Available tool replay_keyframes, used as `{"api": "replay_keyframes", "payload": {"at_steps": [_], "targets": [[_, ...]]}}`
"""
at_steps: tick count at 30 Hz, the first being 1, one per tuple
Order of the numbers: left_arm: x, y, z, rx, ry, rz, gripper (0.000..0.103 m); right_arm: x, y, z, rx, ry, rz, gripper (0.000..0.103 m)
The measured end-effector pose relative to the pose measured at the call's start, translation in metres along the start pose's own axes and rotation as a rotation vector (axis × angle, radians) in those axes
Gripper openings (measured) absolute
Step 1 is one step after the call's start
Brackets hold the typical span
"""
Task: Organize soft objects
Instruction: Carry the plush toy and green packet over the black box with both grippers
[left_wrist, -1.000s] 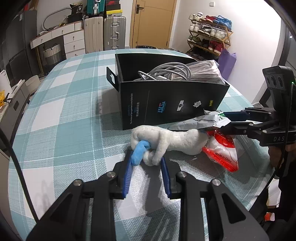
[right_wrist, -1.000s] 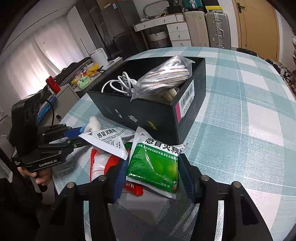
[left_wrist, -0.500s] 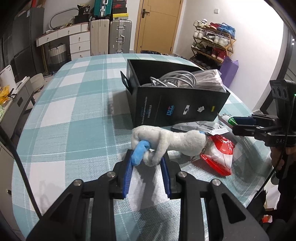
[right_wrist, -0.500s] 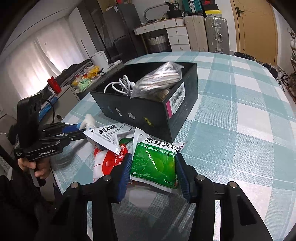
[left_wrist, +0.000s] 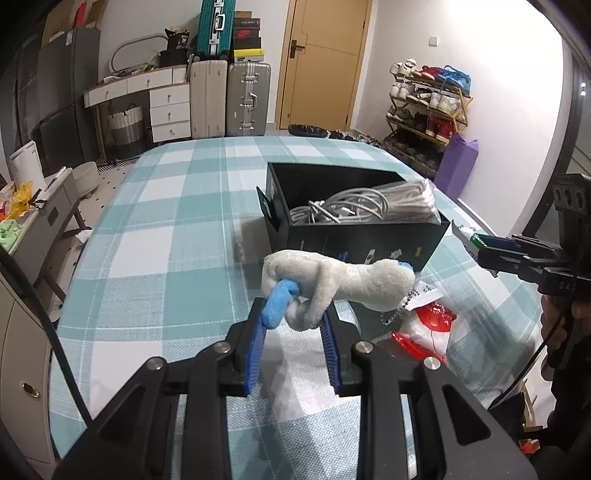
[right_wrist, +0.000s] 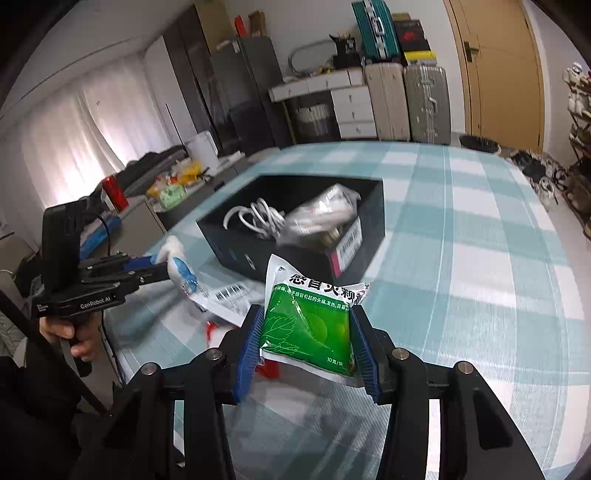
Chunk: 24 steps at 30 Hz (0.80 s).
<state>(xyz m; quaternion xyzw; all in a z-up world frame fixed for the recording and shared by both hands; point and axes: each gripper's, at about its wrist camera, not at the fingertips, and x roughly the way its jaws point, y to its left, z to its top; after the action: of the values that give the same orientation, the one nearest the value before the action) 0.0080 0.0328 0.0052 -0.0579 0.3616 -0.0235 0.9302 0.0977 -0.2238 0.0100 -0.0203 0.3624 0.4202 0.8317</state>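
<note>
The left gripper is closed on the lower end of a white plush toy; the toy's blue limb lies against the left pad, and its body extends ahead and to the right of the fingers, clear of the checked tablecloth. A bead chain with a label hangs from the toy's far end. The black box stands on the cloth ahead of this gripper, slightly right, open at the top and holding a coil of white cable and a clear bag. A red-and-white packet lies on the cloth to the right of the left gripper, under the toy's far end. The right gripper is clamped on a green sachet, its pads pressing both side edges; the sachet stands upright between the fingers, printed face toward the camera. Its jaws have just closed slightly on the sachet. From the right wrist view, the black box sits directly ahead of the sachet, and a white leaflet with a barcode lies ahead and left.
</note>
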Motion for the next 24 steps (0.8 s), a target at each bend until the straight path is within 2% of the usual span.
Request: {"api": "replay_keyframes", "payload": {"at_steps": [9, 24], "targets": [[-0.014, 0.0, 0.013, 0.005, -0.043, 0.022, 0.027, -0.021, 0.017, 0.011, -0.029, -0.096, 0.013, 0.047], [-0.024, -0.006, 0.041, 0.014, -0.112, 0.034, 0.027, -0.034, 0.031, 0.034, -0.038, -0.168, 0.001, 0.047]]}}
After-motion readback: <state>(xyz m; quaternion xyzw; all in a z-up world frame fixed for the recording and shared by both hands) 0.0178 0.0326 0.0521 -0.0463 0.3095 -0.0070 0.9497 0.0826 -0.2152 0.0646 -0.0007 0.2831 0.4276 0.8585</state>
